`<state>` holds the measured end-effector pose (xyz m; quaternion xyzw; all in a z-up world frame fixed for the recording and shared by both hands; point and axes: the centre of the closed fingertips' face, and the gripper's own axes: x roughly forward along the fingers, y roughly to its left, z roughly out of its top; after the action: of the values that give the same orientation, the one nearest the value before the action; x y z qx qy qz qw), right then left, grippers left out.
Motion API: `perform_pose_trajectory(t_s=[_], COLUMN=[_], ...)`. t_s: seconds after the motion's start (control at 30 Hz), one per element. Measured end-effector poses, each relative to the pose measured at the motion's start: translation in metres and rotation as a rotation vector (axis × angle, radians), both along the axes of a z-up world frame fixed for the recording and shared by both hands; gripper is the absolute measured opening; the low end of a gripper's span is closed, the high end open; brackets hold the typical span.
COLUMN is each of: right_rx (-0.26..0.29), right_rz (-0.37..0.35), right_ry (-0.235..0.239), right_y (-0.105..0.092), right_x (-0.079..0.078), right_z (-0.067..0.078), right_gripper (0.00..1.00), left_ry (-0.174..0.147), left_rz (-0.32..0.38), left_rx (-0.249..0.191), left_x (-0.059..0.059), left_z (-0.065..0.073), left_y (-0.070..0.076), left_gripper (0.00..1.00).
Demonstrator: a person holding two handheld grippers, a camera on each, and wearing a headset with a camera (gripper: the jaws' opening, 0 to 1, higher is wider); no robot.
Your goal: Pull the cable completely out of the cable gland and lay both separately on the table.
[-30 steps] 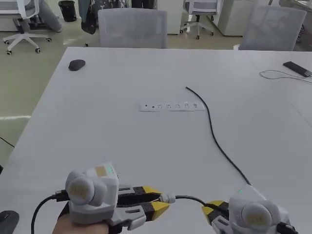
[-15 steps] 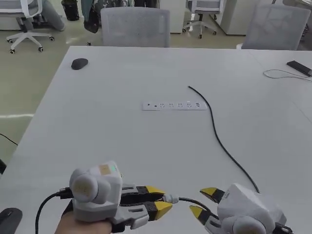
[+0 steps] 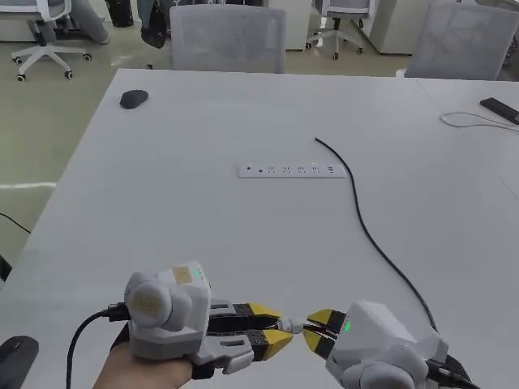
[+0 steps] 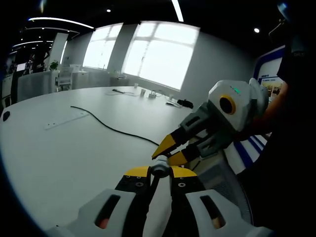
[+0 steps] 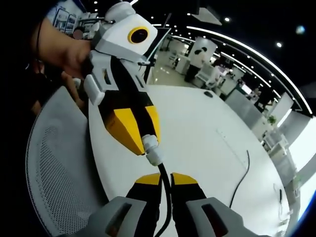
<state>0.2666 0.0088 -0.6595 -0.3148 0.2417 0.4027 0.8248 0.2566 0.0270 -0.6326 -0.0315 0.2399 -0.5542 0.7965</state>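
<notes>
Closed in since half a second ago with right tool (image 3: 313, 329), now pinching cable (image 5: 163, 180) just beside cable gland (image 3: 286, 327), itself clamped in left tool (image 3: 278, 328) above bench (image 3: 203, 227) front edge. Looks like gripping step complete; needs next a steady pull apart along cable.

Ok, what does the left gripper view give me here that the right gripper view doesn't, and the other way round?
Left gripper view, not the right: the right gripper seen from outside, a white body with a green light, its yellow jaws at the gland. Right gripper view, not the left: the left gripper from outside, a hand holding it, and a grey mesh chair beside the table. Both: the white cable gland clamped in the left jaws, the black cable running from it between the right jaws, and the white table.
</notes>
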Motion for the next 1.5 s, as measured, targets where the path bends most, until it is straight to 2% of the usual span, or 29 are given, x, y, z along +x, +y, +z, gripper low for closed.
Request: perform_pose_trajectory(t_s=[0.13, 0.23, 0.37, 0.47, 0.53, 0.63, 0.87, 1.0, 1.17, 1.5], right_rx=[0.002, 0.028, 0.047, 0.064, 0.079, 0.094, 0.131, 0.15, 0.204, 0.268], right_rz=[-0.009, -0.04, -0.058, -0.069, -0.082, -0.097, -0.173, -0.237, -0.334, -0.444], right_ry=[0.005, 0.035, 0.049, 0.055, 0.054, 0.06, 0.089, 0.122, 0.184, 0.259], right_y=[-0.001, -0.002, -0.003, -0.004, -0.005, -0.007, -0.023, -0.037, -0.056, -0.067], right_x=[0.0, 0.0, 0.001, 0.002, 0.005, 0.006, 0.011, 0.012, 0.013, 0.012], right_z=[-0.002, -0.004, -0.005, -0.004, -0.001, 0.0, -0.004, -0.011, -0.023, -0.039], right_gripper=[0.0, 0.0, 0.0, 0.0, 0.0, 0.0, 0.0, 0.0, 0.0, 0.0], left_ry=[-0.004, -0.008, -0.011, -0.018, -0.042, -0.044, -0.049, -0.049, -0.047, -0.059], left_rz=[-0.003, -0.006, -0.008, -0.007, -0.004, -0.002, 0.004, 0.009, 0.007, -0.004], left_rx=[0.0, 0.003, 0.004, 0.003, -0.001, -0.005, -0.014, -0.016, -0.013, -0.005], left_x=[0.001, 0.001, 0.002, 0.002, 0.004, 0.005, 0.008, 0.008, 0.006, 0.005], left_z=[0.0, -0.001, -0.001, -0.001, 0.003, 0.005, 0.009, 0.01, 0.01, 0.008], left_y=[-0.001, -0.001, -0.002, -0.003, -0.004, -0.004, -0.004, -0.003, -0.004, -0.006], left_gripper=[0.15, 0.15, 0.15, 0.15, 0.15, 0.15, 0.15, 0.15, 0.15, 0.15])
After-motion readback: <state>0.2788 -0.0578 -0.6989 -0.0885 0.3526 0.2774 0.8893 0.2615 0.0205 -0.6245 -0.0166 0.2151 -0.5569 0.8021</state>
